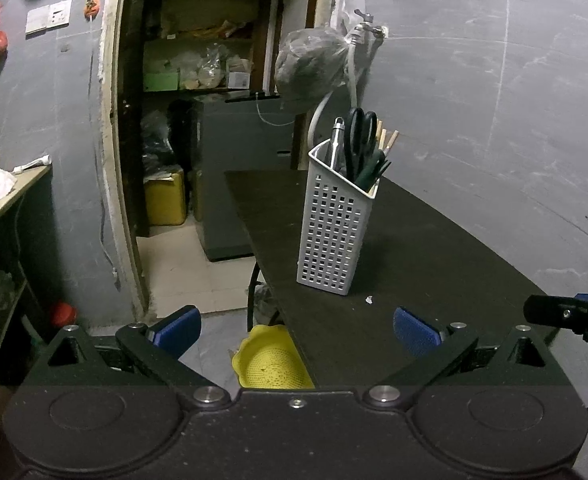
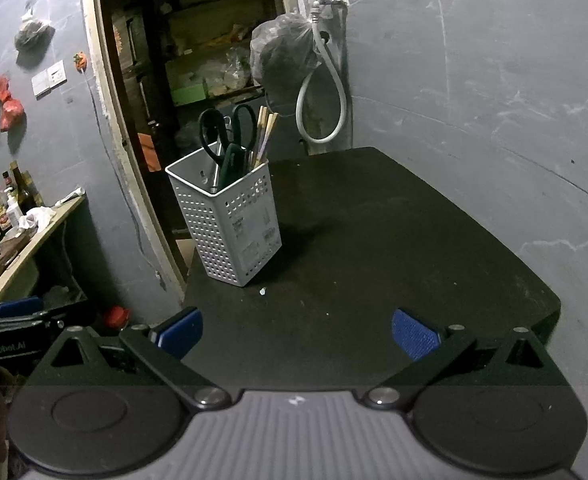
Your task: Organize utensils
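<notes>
The white perforated utensil holder (image 2: pixel 229 216) stands upright on the dark desk (image 2: pixel 394 240), close to the desk's left edge. From the right-hand camera it sits at about eleven o'clock; from the left-hand camera it is nearer one o'clock. Inside it, handles up, are black-handled scissors (image 2: pixel 229 128), a bundle of pale wooden chopsticks (image 2: pixel 265 132), a green-handled tool (image 2: pixel 229 160) and a metal-handled utensil (image 1: pixel 337 140), all leaning together at the holder's far side.

Around the holder the desk carries nothing else I can see except a tiny white scrap (image 2: pixel 262 291) just in front of its base. No utensil lies loose on the top.

The left tongs (image 1: pixel 297 330) hang low at six o'clock, blue pads (image 1: pixel 177 330) wide apart and gripping nothing, half over the desk's left edge. The right tongs (image 2: pixel 297 330) hang likewise over the near desk, spread wide and empty. Each is well apart from the holder.

Past the edge, down on the floor, a yellow colander (image 1: pixel 271 362) sits under the desk. A hose (image 2: pixel 322 92) loops from a tap on the grey wall behind.

By my reckoning the sorting is done, or very nearly: everything visible is already in the holder. Whether more waits out of sight, I cannot tell.
</notes>
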Action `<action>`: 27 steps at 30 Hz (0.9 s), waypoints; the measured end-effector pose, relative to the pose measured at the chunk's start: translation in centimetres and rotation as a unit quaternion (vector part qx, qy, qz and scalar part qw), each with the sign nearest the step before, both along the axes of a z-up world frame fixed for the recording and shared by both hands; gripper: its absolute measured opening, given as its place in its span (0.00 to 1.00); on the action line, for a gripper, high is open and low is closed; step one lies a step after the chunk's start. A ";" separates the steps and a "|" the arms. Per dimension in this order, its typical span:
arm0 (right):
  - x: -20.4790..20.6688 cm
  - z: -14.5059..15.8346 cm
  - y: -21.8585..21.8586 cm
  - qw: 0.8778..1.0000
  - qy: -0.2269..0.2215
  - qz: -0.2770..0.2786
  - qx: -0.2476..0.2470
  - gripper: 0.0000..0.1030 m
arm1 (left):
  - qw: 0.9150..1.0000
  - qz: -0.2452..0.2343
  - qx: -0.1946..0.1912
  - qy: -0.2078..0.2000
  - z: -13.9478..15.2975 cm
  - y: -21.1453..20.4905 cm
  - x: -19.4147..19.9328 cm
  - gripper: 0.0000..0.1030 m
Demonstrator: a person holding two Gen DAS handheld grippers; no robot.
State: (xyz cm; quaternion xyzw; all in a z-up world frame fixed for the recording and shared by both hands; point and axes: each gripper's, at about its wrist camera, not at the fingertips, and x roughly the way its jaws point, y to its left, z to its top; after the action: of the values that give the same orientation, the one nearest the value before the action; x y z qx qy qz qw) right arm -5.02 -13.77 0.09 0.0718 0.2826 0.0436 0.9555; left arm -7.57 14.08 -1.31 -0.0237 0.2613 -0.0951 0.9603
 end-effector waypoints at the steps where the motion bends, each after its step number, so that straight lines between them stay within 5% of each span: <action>1: -0.1 0.0 0.0 1.000 0.000 0.000 0.000 1.00 | 1.000 -0.001 0.000 0.000 0.0 0.0 0.0 0.99; 27: -0.4 0.0 -0.2 1.000 -0.001 -0.003 0.000 1.00 | 1.000 -0.006 0.002 0.000 0.1 -0.1 -0.2 0.99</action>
State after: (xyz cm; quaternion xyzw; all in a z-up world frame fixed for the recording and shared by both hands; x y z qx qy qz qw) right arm -5.47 -14.00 0.11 0.0728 0.2811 0.0405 0.9561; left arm -7.78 13.98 -1.25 -0.0207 0.2611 -0.1001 0.9599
